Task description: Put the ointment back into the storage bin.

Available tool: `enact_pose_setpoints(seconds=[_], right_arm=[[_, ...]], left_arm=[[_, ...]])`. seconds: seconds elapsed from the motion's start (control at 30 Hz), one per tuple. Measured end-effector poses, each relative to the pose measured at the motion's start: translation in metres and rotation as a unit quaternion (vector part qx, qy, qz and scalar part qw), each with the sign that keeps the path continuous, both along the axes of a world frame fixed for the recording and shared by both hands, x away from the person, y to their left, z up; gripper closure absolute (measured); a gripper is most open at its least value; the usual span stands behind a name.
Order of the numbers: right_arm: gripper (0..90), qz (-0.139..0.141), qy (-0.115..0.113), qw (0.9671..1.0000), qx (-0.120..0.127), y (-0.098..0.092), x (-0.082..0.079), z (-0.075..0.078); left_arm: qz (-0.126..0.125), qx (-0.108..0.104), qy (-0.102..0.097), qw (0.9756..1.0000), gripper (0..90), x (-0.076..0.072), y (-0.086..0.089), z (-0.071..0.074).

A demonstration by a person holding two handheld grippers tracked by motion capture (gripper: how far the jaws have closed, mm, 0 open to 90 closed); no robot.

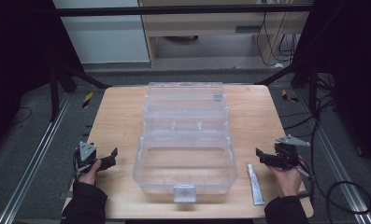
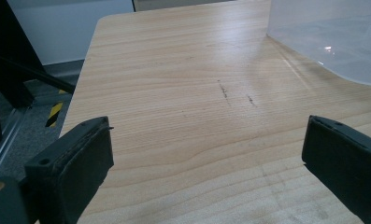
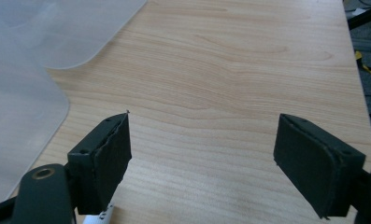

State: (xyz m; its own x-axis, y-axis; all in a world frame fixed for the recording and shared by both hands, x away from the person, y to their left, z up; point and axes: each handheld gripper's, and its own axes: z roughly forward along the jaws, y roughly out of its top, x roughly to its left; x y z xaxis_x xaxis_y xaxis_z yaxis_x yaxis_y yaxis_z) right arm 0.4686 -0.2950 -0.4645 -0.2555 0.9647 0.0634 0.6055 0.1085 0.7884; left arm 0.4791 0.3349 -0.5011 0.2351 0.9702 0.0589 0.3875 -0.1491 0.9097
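Wooden desk [image 1: 117, 116] under my left tongs [image 1: 112, 154] and right tongs [image 1: 259, 155], both spread apart and empty; tube [image 1: 255, 184] just beside the right, clear box [image 1: 185, 144] between them.

An open box [image 1: 185, 144] is sitting mid-table [image 1: 117, 116], its lid lying on the far side. A tube [image 1: 255, 184] is lying just right of its near corner.

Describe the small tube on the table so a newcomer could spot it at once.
Start at the wooden table and find the big clear plastic box with its lid open at the centre. Just off the box's near right corner, between it and the right hand-held gripper, lies the tube. It is the one slim, silver-white thing lying flat on the wood.
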Motion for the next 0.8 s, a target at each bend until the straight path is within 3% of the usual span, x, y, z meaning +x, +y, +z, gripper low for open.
enact_pose_setpoints(seconds=[0.13, 0.23, 0.3, 0.4, 0.53, 0.8], right_arm=[[23.9, 0.004, 0.0, 1.0, -0.003, 0.0, -0.005, 0.01], [26.7, 0.015, 0.014, 0.9998, -0.003, 0.002, -0.008, 0.015], [28.9, 0.024, 0.028, 0.9993, -0.013, 0.005, -0.007, 0.018], [31.2, 0.025, 0.031, 0.9986, -0.035, 0.01, -0.009, 0.022], [29.5, 0.022, 0.049, 0.9973, -0.05, 0.014, -0.011, 0.028], [29.1, 0.027, 0.079, 0.9954, -0.047, 0.022, -0.013, 0.043]], left_arm=[[0.0, -0.001, -0.002, 1.0, 1.5, 0.0, 0.0, 0.0], [-0.001, 0.0, -0.002, 1.0, 1.5, -0.001, 0.0, 0.0], [-0.003, 0.002, -0.002, 1.0, 1.5, 0.0, 0.0, 0.0], [-0.002, 0.001, -0.002, 1.0, 1.5, -0.001, 0.0, 0.0], [-0.003, 0.003, -0.002, 1.0, 1.5, -0.001, -0.001, 0.0], [-0.002, 0.001, -0.002, 1.0, 1.5, -0.001, 0.0, 0.0]])
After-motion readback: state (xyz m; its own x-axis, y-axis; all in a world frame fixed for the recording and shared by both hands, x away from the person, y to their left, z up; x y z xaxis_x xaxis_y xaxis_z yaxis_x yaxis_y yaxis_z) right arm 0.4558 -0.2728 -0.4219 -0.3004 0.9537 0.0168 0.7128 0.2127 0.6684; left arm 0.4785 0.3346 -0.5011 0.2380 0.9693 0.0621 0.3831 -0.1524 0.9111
